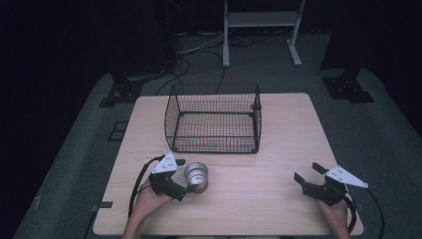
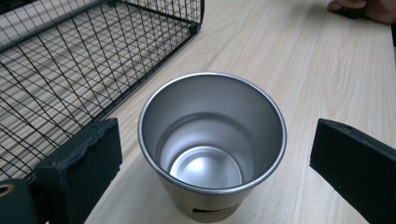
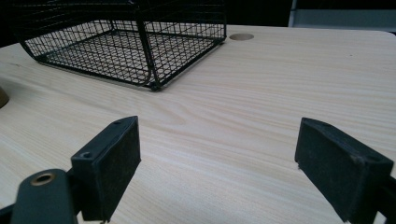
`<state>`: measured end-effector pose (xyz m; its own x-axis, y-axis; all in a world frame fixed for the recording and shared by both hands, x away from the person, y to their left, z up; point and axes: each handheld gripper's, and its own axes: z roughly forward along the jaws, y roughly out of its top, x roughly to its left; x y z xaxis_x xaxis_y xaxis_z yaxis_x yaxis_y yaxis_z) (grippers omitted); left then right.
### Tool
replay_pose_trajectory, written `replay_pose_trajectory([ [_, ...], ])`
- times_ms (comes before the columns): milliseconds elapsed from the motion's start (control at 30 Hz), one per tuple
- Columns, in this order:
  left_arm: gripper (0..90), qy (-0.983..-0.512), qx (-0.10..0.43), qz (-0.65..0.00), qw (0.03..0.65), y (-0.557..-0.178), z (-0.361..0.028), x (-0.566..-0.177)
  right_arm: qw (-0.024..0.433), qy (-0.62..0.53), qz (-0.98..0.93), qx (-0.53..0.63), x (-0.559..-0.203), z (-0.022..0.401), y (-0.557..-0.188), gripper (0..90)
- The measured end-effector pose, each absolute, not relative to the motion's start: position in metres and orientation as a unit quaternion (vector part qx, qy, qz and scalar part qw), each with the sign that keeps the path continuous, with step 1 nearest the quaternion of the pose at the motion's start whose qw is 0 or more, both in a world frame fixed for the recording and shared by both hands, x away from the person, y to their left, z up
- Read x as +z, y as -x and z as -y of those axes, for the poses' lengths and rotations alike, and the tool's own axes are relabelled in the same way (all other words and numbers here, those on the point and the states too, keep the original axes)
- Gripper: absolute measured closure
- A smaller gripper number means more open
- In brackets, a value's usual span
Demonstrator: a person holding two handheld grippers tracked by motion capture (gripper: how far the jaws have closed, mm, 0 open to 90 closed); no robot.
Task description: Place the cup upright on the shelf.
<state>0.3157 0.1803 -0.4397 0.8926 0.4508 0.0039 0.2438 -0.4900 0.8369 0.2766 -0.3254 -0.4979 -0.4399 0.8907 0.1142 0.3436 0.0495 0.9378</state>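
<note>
**Metal cup between spread fingers on a pale wooden surface**

A light wood-grain surface (image 1: pixel 278 149) with rounded corners stands on a grey carpeted floor (image 1: pixel 383 129) in a dark room. Beyond its far edge, cables (image 1: pixel 199 55) trail across the floor toward the white legs of a frame (image 1: pixel 226 40), and black stand bases (image 1: pixel 348 87) sit at either side.

A black wire basket (image 1: pixel 214 119) rests on the far-centre part of the surface, open at the top. Just in front of its near-left corner stands an upright metal cup (image 1: pixel 196 177), empty and shiny inside.

The left gripper (image 1: pixel 185 175) is held at the cup's left side; in the left gripper view its fingers (image 2: pixel 79 163) are spread apart, one on each side of the cup (image 2: pixel 212 140), with gaps visible between pads and cup wall.

The right gripper (image 1: pixel 308 174) sits near the surface's right front corner, well apart from the cup, its fingers (image 3: pixel 109 161) released wide over bare wood.
</note>
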Motion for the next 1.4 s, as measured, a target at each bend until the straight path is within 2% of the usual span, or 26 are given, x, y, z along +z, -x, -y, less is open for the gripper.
replay_pose_trajectory([
  [1400, 3.1, -0.878, 0.096, -0.203, 0.422, -0.334, -0.160, -0.461, 0.266, -0.456, -0.675, 0.515, -0.498, 0.325, -0.276, 13.5],
])
